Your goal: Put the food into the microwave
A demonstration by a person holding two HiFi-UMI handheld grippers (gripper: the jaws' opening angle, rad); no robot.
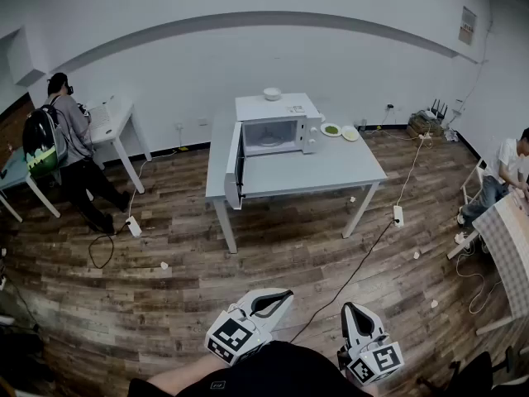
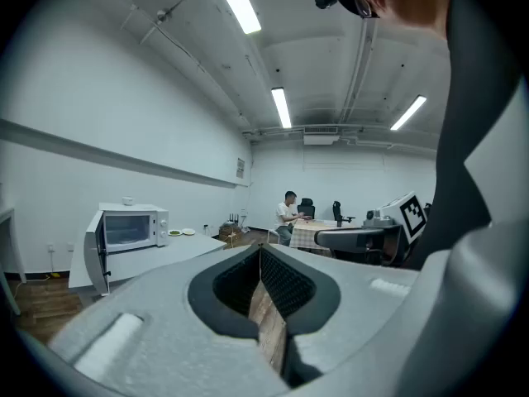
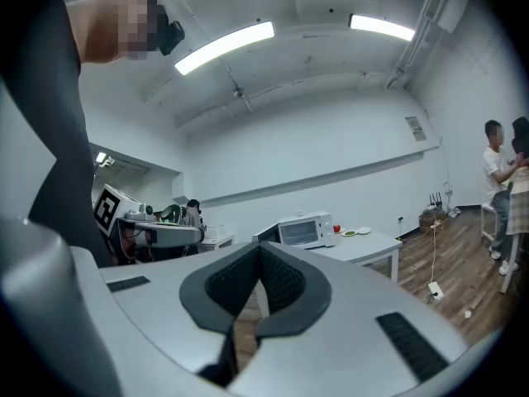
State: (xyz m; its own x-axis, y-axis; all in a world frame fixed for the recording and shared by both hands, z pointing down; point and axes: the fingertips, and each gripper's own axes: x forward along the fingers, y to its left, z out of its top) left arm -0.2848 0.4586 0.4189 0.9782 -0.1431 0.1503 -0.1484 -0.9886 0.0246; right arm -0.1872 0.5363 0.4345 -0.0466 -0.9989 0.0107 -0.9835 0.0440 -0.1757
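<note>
Ahead, white microwave (image 1: 273, 129), door (image 1: 235, 165) open, green food (image 1: 331, 129) beside; left gripper (image 1: 279, 296) and right gripper (image 1: 352, 309) closed, empty.

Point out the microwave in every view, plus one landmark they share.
Head view: microwave upper centre, on the grey table, door open.
Left gripper view: microwave at left middle.
Right gripper view: microwave just right of centre.
Shared landmark: plate of green food on its right.
</note>
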